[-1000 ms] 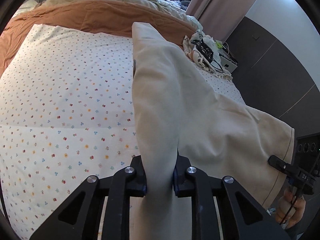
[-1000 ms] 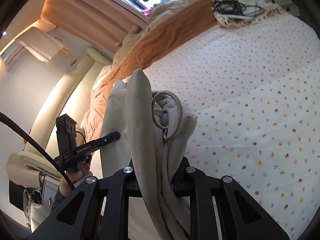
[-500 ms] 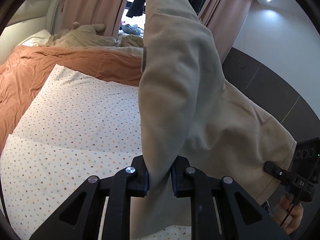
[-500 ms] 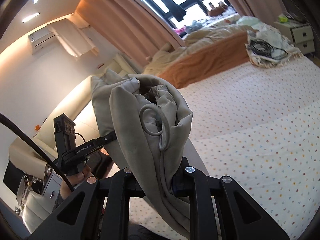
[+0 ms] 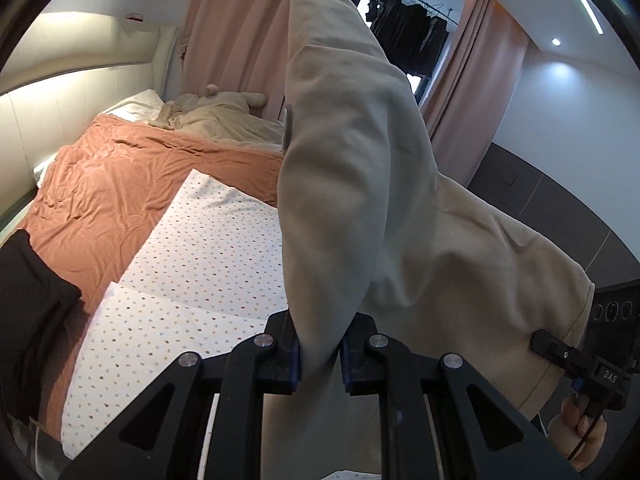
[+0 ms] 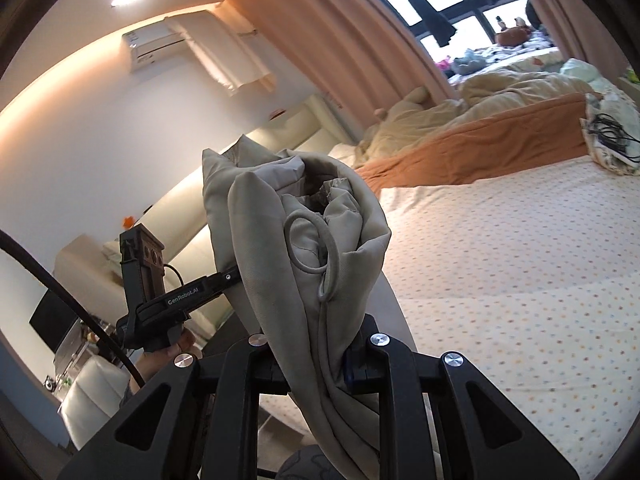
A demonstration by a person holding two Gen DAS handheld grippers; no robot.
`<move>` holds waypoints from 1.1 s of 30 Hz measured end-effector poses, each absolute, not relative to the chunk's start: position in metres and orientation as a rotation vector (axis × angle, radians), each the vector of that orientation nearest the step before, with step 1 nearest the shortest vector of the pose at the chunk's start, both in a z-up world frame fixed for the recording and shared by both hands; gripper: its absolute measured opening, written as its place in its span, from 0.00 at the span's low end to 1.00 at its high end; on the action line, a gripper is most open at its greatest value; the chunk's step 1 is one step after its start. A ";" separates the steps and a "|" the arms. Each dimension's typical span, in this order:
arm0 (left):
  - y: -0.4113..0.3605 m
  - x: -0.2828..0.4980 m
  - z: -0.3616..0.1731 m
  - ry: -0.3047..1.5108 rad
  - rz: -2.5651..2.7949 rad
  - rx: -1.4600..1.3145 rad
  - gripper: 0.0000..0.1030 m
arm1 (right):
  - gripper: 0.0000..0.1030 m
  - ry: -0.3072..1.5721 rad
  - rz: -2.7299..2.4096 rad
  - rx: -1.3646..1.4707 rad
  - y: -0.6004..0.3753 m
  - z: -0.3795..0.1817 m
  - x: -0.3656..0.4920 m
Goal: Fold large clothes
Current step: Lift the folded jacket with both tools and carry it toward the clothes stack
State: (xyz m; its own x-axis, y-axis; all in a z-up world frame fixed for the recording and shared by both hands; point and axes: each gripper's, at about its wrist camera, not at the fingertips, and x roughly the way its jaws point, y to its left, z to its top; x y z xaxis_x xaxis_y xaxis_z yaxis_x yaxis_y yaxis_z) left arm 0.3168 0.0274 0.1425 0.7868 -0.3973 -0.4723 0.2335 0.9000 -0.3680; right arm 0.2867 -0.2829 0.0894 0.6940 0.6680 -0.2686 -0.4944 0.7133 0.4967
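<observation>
A large beige garment (image 5: 360, 200) hangs in the air above the bed, held up at two places. In the left wrist view my left gripper (image 5: 318, 354) is shut on a thick fold of it, and the cloth rises in a tall peak in front of the camera. At the right edge of that view my right gripper (image 5: 560, 354) pinches the garment's hem. In the right wrist view my right gripper (image 6: 316, 364) is shut on a bunched part of the garment (image 6: 260, 240) with a drawstring loop (image 6: 312, 248). My left gripper (image 6: 228, 278) grips the cloth at the left.
Below lies a bed with a white dotted sheet (image 5: 208, 248) and an orange blanket (image 5: 120, 176). Rumpled beige bedding (image 6: 480, 108) lies at the far end. A pillow with black cables (image 6: 612, 136) sits at the bed's right. Pink curtains (image 5: 232, 40) and a dark wall panel (image 5: 540, 200) stand behind.
Both grippers have risen with the garment still in them, lifting it off the bed. The views have swung up from the sheet toward the curtains and walls.
</observation>
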 end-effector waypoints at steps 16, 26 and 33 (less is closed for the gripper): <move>0.200 0.280 0.154 0.505 -0.159 -0.373 0.15 | 0.14 0.518 0.894 0.305 -0.178 0.106 0.374; 0.307 0.262 0.159 0.473 -0.015 -0.413 0.15 | 0.14 0.572 1.046 0.272 -0.090 0.107 0.428; 0.368 0.251 0.164 0.467 0.070 -0.391 0.15 | 0.14 0.616 1.138 0.252 -0.033 0.102 0.455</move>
State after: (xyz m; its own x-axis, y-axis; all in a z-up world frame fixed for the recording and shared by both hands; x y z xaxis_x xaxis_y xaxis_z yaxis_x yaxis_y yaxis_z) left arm 0.2512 0.3675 0.1644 0.8921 -0.0225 -0.4513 -0.1543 0.9236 -0.3510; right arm 0.4548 -0.0330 0.1018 0.2774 0.9027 -0.3288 -0.7687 0.4138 0.4877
